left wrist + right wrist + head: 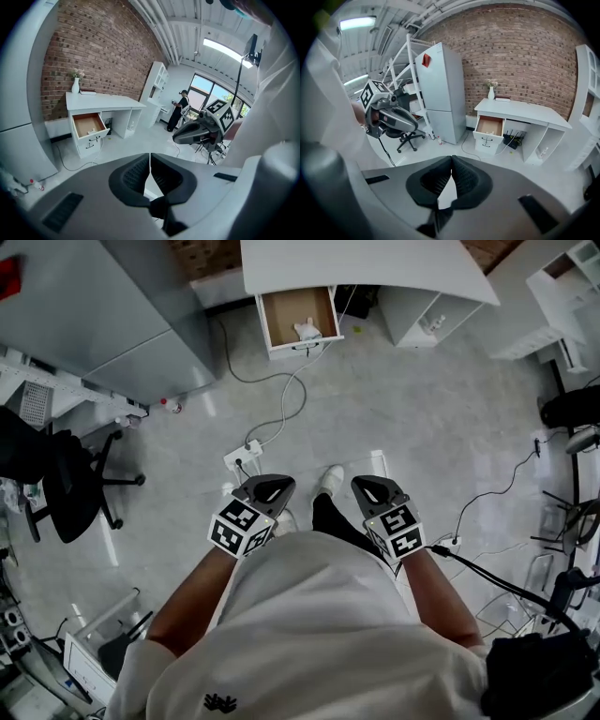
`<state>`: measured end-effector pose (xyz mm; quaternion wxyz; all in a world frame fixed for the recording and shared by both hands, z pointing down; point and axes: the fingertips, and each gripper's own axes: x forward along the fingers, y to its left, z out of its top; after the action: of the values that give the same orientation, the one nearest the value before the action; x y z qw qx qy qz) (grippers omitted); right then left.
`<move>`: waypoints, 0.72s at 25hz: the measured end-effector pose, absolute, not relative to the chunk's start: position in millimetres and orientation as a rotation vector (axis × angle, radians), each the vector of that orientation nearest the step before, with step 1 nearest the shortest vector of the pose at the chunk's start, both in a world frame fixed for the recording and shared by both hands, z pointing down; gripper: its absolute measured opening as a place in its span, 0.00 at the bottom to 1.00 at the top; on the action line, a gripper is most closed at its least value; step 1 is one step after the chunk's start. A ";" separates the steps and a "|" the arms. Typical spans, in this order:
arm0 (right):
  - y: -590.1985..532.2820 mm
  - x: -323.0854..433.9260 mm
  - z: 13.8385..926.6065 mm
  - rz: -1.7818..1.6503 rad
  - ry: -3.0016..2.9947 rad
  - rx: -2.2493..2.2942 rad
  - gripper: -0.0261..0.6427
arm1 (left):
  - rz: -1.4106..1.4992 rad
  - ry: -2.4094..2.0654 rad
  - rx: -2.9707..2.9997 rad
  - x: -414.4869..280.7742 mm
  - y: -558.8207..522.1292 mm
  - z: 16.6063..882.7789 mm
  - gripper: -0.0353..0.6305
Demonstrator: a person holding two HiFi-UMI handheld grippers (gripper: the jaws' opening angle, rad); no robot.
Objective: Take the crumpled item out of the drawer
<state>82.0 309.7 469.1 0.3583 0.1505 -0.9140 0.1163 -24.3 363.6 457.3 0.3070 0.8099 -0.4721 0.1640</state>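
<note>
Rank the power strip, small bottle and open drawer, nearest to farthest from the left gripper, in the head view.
1. Power strip, on the floor just ahead of the left gripper.
2. Small bottle, ahead to the left.
3. Open drawer, farthest, straight ahead.

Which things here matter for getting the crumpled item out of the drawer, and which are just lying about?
Job: open drawer, crumpled item inside it, left gripper, right gripper (both shut, empty).

Lying about: office chair, power strip, floor cable, vase on the desk.
</note>
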 end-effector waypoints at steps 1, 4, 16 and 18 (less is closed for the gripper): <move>290.6 83.8 469.0 0.298 -2.365 0.396 0.08 | 0.451 -1.255 2.142 -22.8 345.9 456.5 0.09; 229.4 82.9 468.3 0.303 -2.388 0.403 0.08 | 0.515 -1.265 2.130 -25.4 283.7 459.0 0.09; 81.6 135.9 487.6 0.418 -2.379 0.459 0.15 | 0.749 -1.326 2.089 -37.9 78.3 495.7 0.09; 67.1 137.9 493.3 0.442 -2.370 0.492 0.15 | 0.786 -1.330 2.088 -52.2 49.9 505.6 0.09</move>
<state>137.9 67.1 493.3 0.3340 0.1884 -0.9079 0.1695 -52.2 49.9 505.6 0.2689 0.7742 -0.4932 0.2915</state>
